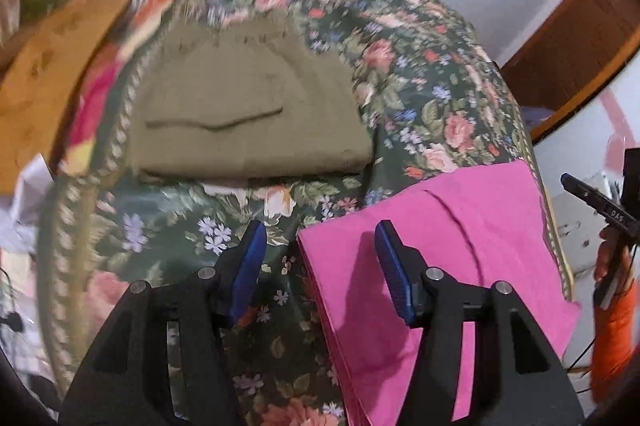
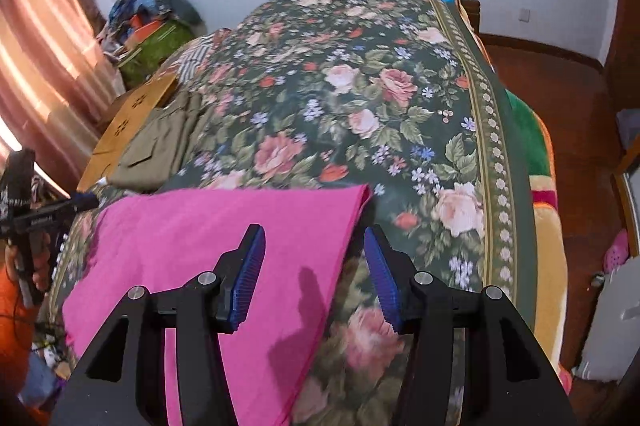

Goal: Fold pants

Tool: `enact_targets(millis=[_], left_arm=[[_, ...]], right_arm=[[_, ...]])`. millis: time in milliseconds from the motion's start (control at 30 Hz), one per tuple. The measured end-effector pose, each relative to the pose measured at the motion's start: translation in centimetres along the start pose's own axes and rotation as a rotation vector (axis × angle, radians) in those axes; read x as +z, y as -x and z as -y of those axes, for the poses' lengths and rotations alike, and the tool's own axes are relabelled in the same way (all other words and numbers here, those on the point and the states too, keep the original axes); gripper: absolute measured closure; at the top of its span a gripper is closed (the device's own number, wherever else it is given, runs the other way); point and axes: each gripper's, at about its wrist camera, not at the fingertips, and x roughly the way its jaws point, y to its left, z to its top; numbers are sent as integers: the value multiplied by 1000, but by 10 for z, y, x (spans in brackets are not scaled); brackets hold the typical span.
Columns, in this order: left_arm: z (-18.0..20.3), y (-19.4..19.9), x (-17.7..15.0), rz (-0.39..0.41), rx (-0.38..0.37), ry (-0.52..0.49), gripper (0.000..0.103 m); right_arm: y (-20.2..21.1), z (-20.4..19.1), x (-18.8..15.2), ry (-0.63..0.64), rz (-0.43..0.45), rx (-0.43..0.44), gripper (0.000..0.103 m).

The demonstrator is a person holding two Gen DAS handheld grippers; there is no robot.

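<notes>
Folded pink pants (image 1: 432,266) lie flat on the floral bedspread (image 1: 420,86) near its front edge; they also show in the right wrist view (image 2: 208,246). My left gripper (image 1: 320,258) is open and empty, hovering over the pants' left edge. My right gripper (image 2: 314,258) is open and empty, straddling the pants' right edge above the cloth. Folded olive pants (image 1: 248,106) lie farther back on the bed and show at the left in the right wrist view (image 2: 160,142). The other gripper shows at each view's side (image 1: 592,198) (image 2: 36,214).
A wooden board (image 1: 52,78) lies at the bed's left side, with a pile of coloured clothes (image 2: 156,26) behind it. A pink curtain (image 2: 40,66) hangs left. Wooden floor (image 2: 560,106) lies to the right of the bed. A white wall stands behind.
</notes>
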Motion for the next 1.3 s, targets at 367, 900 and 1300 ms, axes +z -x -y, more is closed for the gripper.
enact_targets(millis=[367,900,1300], left_arm=[[-16,-35,-6,-87,-104,76,47],[-7,-29,-5,-34,-109,48,90],[-16,-15,-1,46,-2,64,91]], right_arm=[[-73,26,11,-82,-107,53,55],[-76,20,18,-42,-21,83,98],[-57,18,27,-11,73,35,100]])
